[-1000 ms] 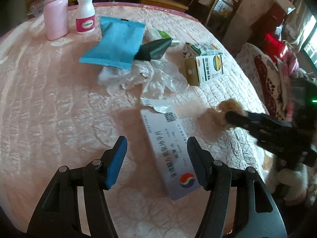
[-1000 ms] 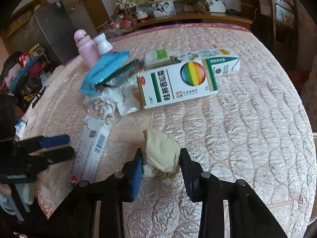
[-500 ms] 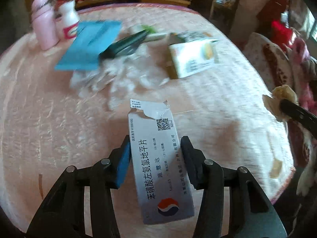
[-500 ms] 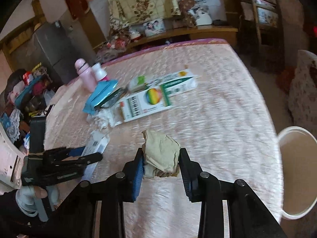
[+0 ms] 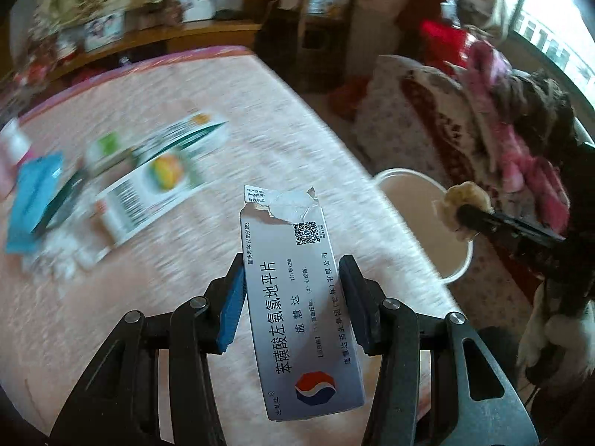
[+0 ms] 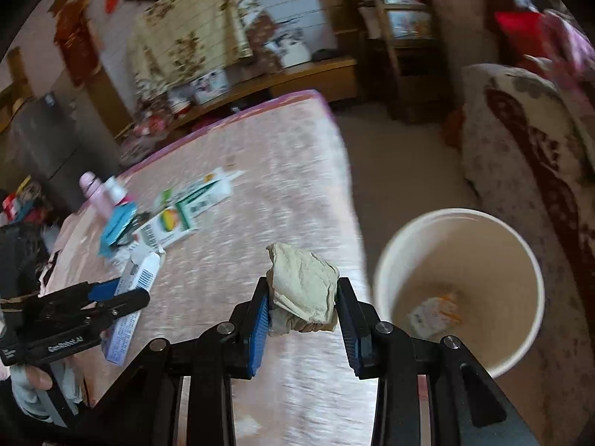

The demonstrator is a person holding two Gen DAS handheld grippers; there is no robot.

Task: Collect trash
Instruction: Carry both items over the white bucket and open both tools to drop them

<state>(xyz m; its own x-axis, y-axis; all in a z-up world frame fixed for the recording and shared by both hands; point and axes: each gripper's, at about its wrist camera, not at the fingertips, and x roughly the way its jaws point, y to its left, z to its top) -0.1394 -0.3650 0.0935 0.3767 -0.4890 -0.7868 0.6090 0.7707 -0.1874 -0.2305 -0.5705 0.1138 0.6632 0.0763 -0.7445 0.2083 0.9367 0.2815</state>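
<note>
Clearly, left gripper [image 5: 292, 297] jaws pinch the 苯磺酸左氯地平片 box [image 5: 301, 308]; right gripper [image 6: 302, 306] jaws pinch crumpled paper [image 6: 303, 286].

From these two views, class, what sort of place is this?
Probably a lived-in home room: a quilted pink bed, a patterned sofa, and a wooden shelf with photos and clutter.

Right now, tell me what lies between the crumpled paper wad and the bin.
Nothing: right wrist view shows only bed edge and bare floor between the crumpled paper wad and the white bin.
</note>
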